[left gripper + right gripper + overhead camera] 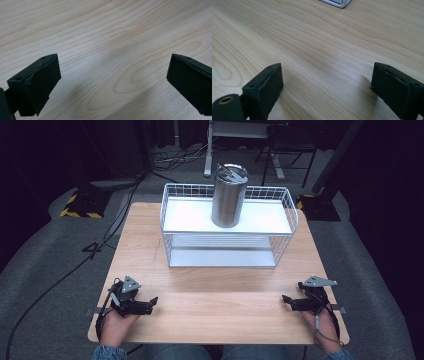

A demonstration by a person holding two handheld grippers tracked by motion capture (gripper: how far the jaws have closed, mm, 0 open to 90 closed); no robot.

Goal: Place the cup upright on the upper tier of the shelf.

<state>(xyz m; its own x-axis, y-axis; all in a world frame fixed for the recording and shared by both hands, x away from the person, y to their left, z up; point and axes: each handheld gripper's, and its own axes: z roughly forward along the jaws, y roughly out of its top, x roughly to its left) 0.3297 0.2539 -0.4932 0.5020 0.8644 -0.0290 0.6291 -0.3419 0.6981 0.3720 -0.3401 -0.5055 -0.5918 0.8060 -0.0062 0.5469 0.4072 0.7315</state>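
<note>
Wooden table (215, 305) carried everything, and at its near edge two hands held the grippers low over the boards. By the near left corner sat the left gripper (150, 304), its jaws pointing toward the middle of the near edge; its own view showed the two black jaws spread wide apart with only bare wood grain between them. By the near right corner sat the right gripper (286, 299), jaws pointing inward toward the left one, likewise wide apart over bare wood in the right gripper view, where a corner of the metal rack (336, 2) showed at the top. Both grippers gripped nothing and lay well apart from each other. Toward the far edge stood a white wire rack (292, 222) with two shelves. On its upper shelf, about midway along, stood a steel tumbler (229, 196), upright, lid on
</note>
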